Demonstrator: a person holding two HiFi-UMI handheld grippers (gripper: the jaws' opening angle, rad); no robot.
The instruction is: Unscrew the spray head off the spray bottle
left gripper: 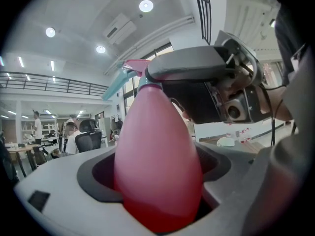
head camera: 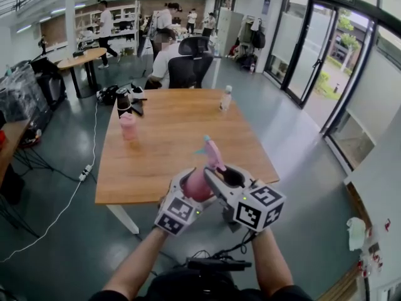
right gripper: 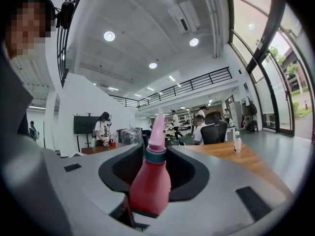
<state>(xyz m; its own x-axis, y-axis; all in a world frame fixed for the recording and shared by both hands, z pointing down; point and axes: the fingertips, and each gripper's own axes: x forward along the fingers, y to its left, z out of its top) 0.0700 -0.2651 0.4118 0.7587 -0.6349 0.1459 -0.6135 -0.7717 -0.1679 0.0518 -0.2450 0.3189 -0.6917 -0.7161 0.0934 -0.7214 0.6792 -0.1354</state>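
- Inside left claw (head camera: pixel 191 182): pink spray bottle (head camera: pixel 200 187), clamped at its body.
- Beside it, right claw (head camera: pixel 224 175): jaws wide, straddling the neck under the spray head (head camera: pixel 211 150).

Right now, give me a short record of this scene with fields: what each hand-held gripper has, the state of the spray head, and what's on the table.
left hand-held gripper: shut on the body of the pink spray bottle, held off the table
right hand-held gripper: jaws either side of the bottle's upper part; firm grip unclear
spray head: still on the bottle, teal collar in place
table: pink container, clear bottle, dark items at the far left corner
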